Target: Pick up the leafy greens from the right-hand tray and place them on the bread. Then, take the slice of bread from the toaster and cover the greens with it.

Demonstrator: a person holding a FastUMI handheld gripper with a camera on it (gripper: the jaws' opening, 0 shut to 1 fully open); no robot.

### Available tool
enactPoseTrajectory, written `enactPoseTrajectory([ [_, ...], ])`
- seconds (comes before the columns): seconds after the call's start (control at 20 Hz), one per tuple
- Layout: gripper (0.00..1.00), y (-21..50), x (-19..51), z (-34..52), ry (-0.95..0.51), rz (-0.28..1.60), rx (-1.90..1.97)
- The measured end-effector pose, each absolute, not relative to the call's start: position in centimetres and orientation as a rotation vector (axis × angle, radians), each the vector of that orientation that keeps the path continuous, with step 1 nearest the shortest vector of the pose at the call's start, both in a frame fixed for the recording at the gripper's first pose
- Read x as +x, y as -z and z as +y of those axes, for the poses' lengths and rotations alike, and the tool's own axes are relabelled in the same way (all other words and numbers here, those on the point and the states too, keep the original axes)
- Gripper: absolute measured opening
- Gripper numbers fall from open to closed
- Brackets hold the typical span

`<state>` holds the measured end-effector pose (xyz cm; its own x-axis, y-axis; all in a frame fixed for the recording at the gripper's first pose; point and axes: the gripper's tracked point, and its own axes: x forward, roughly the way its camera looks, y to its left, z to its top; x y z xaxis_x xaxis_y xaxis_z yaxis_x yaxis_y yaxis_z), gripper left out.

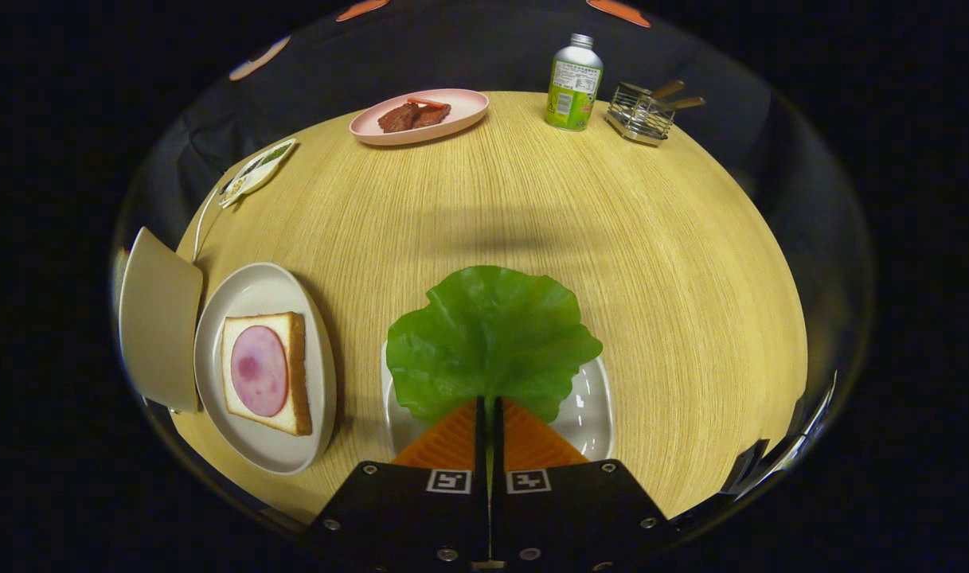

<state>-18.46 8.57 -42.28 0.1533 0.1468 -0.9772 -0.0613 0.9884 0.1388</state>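
Green leaf (pixel 490 342) fans out straight ahead of the claw (pixel 489 414) at 12 o'clock, its stem running back into the thin slit between the two fingers. Both fingers (pixel 451 439) are clenched almost together and press on that stem, so the claw is grasping the leaf by its base. The blade spreads wide and flat beyond the tips, covering most of a small clear tray (pixel 591 406) that sits on the wood table (pixel 675 263) just under and ahead of the fingers; whether the leaf rests on the tray or hangs just above it I cannot tell.

At 9 o'clock from the claw, near but apart, lies a white plate (pixel 249 290) with a bread slice (pixel 265 372) on it, and a round pink piece of ham (pixel 259 371) lies on the bread. Just beyond the plate, at the table's edge, stands a beige toaster (pixel 159 318).

Farther off, at 10 o'clock, a small packet (pixel 257 171) lies near the rim. At 11 o'clock a pink plate (pixel 420 115) holds brown meat (pixel 412 116). At 1 o'clock stands a green bottle (pixel 573 83), with a wire rack (pixel 642 115) just beside it.
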Motion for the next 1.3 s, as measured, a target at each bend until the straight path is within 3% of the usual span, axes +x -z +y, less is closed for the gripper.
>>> enactPoseTrajectory([
  [0.3,0.01,36.6,-16.1,9.8,-0.182,1.303,0.212],
  [0.6,0.01,32.5,-15.2,14.5,-0.334,1.247,0.212],
  [1.3,0.02,31.7,-19.8,26.2,-0.700,1.336,0.145],
])
